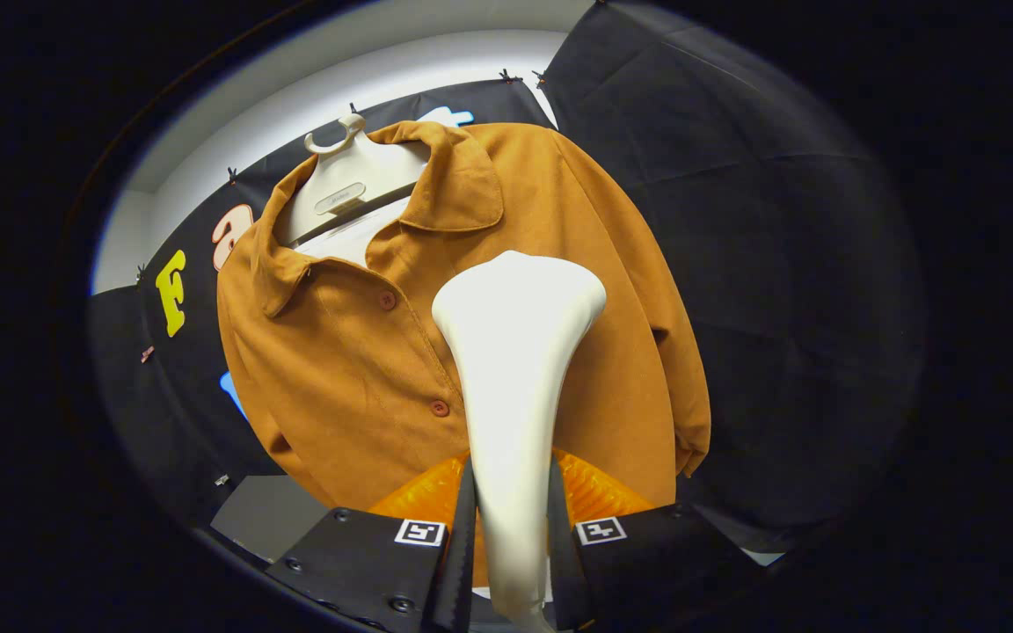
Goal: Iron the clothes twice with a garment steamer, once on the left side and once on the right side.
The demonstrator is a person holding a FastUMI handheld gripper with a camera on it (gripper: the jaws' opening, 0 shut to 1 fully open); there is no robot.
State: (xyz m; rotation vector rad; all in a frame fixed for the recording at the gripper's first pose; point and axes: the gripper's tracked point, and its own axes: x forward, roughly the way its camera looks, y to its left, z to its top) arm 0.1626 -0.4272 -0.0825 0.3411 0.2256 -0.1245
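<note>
The hand-held gripper (511, 536) is clamped on the handle of a white garment steamer (513, 369), with one finger pressing each side of the slim handle. From between the fingers the steamer rises straight ahead and widens into a broad, rounded head. That head lies over the front of a rust-orange shirt (366, 369) hanging just beyond the fingers, near its button placket and a little to the right of it; whether the head touches the cloth cannot be told. Two round buttons (388, 300) show on the placket just left of the steamer, one level with the head and one lower, beside the handle. The shirt hangs on a pale plastic hanger (344, 180) whose hook and shoulder piece show in the open collar, up and to the left of the steamer head. The collar is spread open, and the shirt's sleeve on the right of the steamer hangs down with its cuff low, beside the right finger. Behind the shirt and on both sides hangs the booth's black cloth wall (735, 264), with a pale strip of ceiling (339, 79) above it.
</note>
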